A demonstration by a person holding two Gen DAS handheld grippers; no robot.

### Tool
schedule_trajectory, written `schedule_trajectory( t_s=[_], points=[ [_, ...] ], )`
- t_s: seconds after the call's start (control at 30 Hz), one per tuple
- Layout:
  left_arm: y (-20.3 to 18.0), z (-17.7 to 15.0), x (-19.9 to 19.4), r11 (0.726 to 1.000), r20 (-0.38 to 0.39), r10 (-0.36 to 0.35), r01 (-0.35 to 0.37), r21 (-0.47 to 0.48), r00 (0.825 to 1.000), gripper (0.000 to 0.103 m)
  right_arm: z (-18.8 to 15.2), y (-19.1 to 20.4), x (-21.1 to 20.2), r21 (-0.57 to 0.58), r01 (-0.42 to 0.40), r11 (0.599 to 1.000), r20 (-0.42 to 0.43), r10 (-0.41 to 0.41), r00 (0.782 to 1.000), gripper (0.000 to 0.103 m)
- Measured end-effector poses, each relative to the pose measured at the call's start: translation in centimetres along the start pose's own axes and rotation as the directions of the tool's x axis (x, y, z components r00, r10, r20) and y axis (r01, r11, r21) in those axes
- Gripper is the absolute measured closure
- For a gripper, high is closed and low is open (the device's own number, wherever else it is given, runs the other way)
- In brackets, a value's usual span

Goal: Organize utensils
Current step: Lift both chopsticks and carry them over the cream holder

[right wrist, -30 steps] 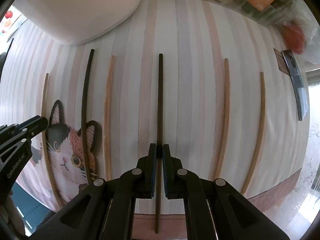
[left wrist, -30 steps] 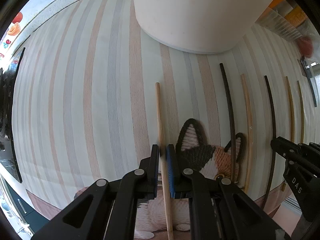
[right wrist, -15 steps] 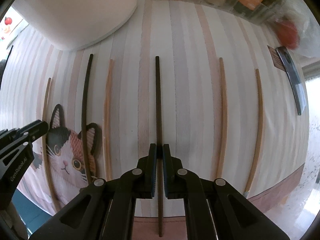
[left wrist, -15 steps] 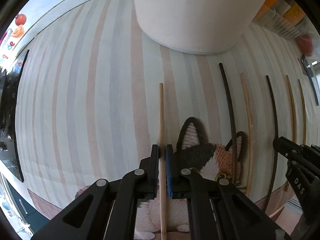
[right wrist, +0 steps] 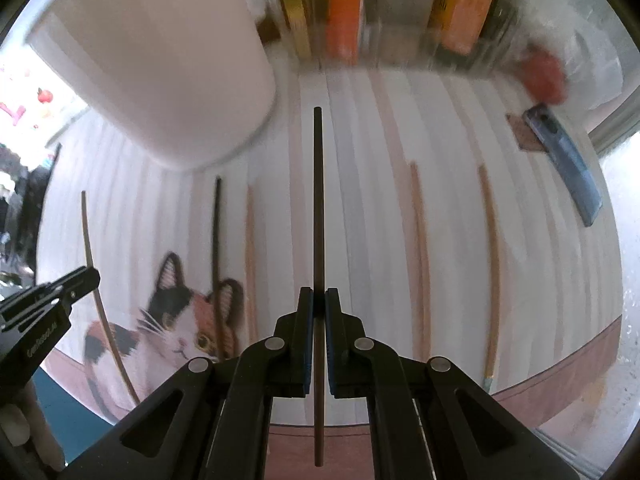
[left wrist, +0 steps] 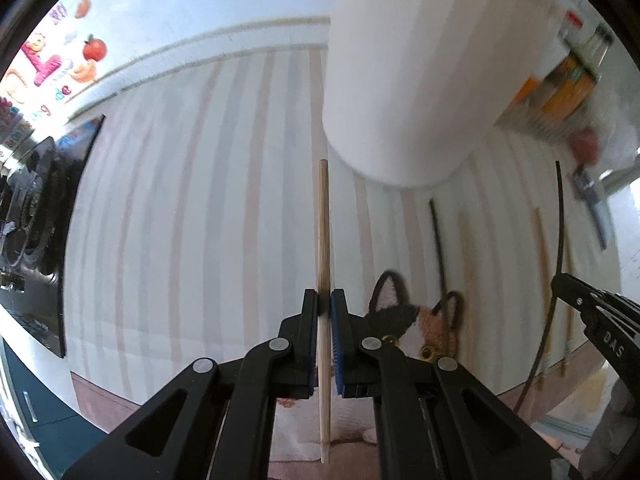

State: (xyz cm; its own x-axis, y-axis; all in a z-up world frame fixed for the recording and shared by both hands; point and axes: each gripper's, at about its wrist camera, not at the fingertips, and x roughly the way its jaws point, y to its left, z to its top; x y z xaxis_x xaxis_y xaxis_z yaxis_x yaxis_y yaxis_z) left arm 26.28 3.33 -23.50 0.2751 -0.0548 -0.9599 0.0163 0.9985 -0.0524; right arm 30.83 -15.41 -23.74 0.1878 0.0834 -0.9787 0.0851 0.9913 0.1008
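My left gripper [left wrist: 325,308] is shut on a light wooden chopstick [left wrist: 323,220], held above the striped mat [left wrist: 180,220] with its tip near the white cylindrical container [left wrist: 400,80]. In the right wrist view my right gripper [right wrist: 318,300] is shut on a dark chopstick [right wrist: 318,200], also off the mat. That gripper [left wrist: 560,284] also shows at the right edge of the left wrist view. The left gripper [right wrist: 90,274] appears at the left of the right wrist view. Several more chopsticks lie on the mat: a dark one [right wrist: 217,232] and light ones [right wrist: 251,260], [right wrist: 418,248], [right wrist: 494,272].
The mat carries a cat picture [right wrist: 180,320] near its front edge. Boxes and bottles [right wrist: 344,8] stand along the back. A flat blue object [right wrist: 560,160] lies at the far right. A dark stove top [left wrist: 36,216] sits left of the mat.
Both grippers have risen from the mat, each with its chopstick, and tipped towards the white container. The mat and the lying chopsticks now look farther off.
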Motion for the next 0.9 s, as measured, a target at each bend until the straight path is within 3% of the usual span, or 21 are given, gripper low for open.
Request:
schedule_trajectory(
  t_s=[0.2,0.33,0.5,0.67,0.77,0.9],
  points=[
    [1.1,2.0,-6.3,0.998,0.144,-0.051,0.056,-0.031,0.988,0.099,2.8,-0.2,-4.5,0.023,-0.057,0.998,0.118,0.053,0.992,0.098],
    [1.4,4.0,-11.1,0.991,0.251,-0.114,0.129,-0.044,0.961,0.099,5.1,0.0,-8.0,0.032,-0.105,0.994,0.215,0.096,0.972,0.098],
    [1.0,7.7,-17.3,0.98,0.396,-0.171,0.198,-0.028,0.902,0.099,8.7,1.4,-13.6,0.005,-0.178,0.984,0.36,0.165,0.918,0.098],
    [0.5,12.1,-21.1,0.977,0.515,-0.161,0.211,-0.04,0.842,0.099,13.0,2.8,-17.8,-0.022,-0.215,0.976,0.481,0.199,0.854,0.098],
    [0.5,15.1,-21.9,0.972,0.549,-0.167,0.23,-0.048,0.819,0.099,15.6,3.2,-19.0,-0.025,-0.224,0.974,0.534,0.203,0.821,0.098],
    [-0.2,18.2,-21.8,0.972,0.574,-0.155,0.227,-0.055,0.804,0.099,18.5,3.3,-19.7,-0.018,-0.238,0.971,0.586,0.204,0.784,0.098]
  ],
)
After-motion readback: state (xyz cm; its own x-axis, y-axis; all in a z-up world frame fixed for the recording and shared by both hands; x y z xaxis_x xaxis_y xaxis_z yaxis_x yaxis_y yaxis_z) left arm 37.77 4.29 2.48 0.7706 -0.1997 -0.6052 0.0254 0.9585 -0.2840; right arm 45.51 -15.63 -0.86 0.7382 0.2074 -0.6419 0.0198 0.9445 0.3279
